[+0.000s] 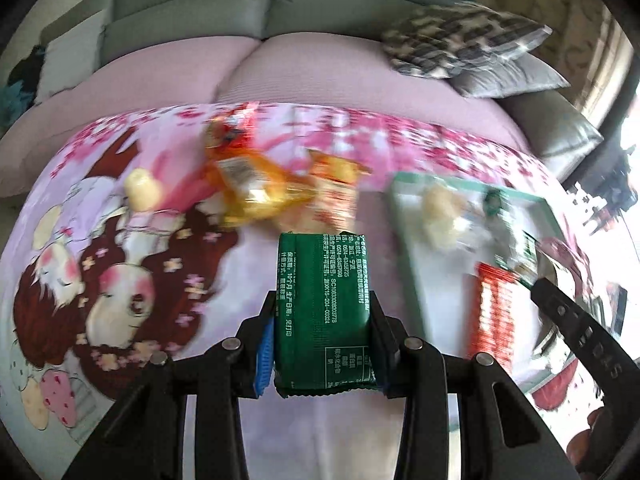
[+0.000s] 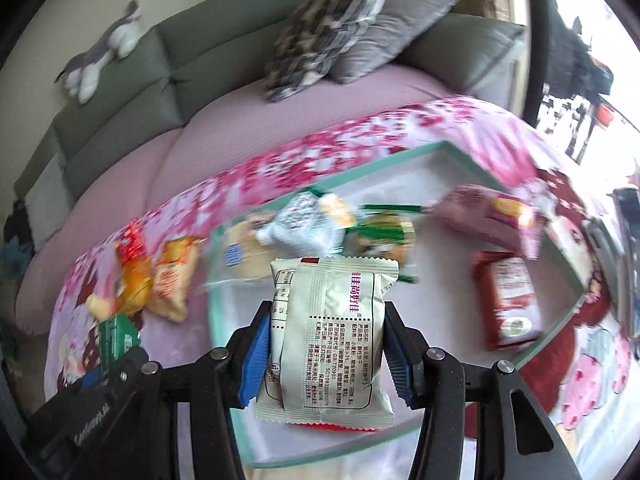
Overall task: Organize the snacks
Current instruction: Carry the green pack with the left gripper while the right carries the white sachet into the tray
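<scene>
Much of both views is smeared by motion blur, so the loose snacks lying on the desk (image 1: 120, 208), which is covered by a pink cartoon-print cloth, are hard to read: an orange and yellow cluster of wrappers (image 1: 248, 184) sits near the far edge, with a pale round piece (image 1: 142, 190) to its left, and their printing cannot be made out. The left claw (image 1: 324, 320) is clamped on a dark green snack packet (image 1: 324, 292), held upright between the blue-padded fingers (image 1: 264, 356); its back shows white printed text and a nutrition table, and its lower crimped edge is partly cut off behind the claw's frame. The right claw (image 2: 326, 344) grips a silver-white snack packet (image 2: 332, 340) by its sides, seam facing the camera, with magenta lettering and a boxed block of small text; a red strip shows at its top and bottom edges. That packet hangs over a shallow white tray with a mint-green rim (image 2: 404, 156), which lies on the desk's right part. Inside the tray lie a red packet (image 2: 508, 300), a purple pouch (image 2: 480, 212), and a blurred heap of white and green wrappers (image 2: 332, 228) whose shapes run together. A grey sofa (image 2: 200, 52) with patterned cushions (image 2: 328, 28) stands behind the desk.
</scene>
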The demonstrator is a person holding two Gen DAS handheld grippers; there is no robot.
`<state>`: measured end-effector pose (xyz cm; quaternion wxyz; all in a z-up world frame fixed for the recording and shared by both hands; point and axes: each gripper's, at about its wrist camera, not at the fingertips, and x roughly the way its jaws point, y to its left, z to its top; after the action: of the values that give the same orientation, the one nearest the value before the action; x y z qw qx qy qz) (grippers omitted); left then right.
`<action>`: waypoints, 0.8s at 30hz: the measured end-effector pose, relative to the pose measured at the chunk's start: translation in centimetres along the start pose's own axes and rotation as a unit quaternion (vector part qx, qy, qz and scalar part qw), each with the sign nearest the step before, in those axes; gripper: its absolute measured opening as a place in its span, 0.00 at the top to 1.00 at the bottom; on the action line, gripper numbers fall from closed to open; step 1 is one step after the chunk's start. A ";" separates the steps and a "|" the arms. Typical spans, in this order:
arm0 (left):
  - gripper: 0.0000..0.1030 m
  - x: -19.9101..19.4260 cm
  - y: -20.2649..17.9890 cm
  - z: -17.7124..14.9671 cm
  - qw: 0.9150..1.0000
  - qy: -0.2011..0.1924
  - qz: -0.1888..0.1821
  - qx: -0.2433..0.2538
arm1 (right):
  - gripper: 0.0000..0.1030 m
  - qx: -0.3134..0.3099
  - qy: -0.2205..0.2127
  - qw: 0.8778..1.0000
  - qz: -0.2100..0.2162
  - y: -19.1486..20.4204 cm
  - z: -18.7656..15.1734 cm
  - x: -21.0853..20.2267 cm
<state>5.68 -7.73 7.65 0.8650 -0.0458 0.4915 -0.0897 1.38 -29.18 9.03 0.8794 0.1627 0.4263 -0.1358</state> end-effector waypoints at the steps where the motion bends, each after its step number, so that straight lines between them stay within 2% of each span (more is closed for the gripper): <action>1: 0.60 0.0 -0.9 -0.1 1.000 0.001 -0.008 0.008 | 0.47 0.005 -0.001 1.000 -0.003 -0.5 0.1 -0.1; 7: 0.60 0.2 -5.1 -0.9 0.998 0.008 -0.036 0.045 | 0.47 0.040 -0.008 0.999 -0.023 -4.3 0.5 -0.8; 13: 0.60 0.4 -8.2 -1.3 0.996 0.004 -0.051 0.078 | 0.47 0.058 -0.011 0.998 -0.027 -6.2 0.6 -1.2; 24: 0.60 1.7 -10.2 -0.7 0.995 -0.006 -0.041 0.086 | 0.47 0.063 -0.003 0.998 -0.018 -6.8 0.4 -0.5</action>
<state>4.86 -18.03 7.56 0.8642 0.0081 0.4747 -0.1665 -1.14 -35.46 8.50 0.8659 0.2095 0.4175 -0.1790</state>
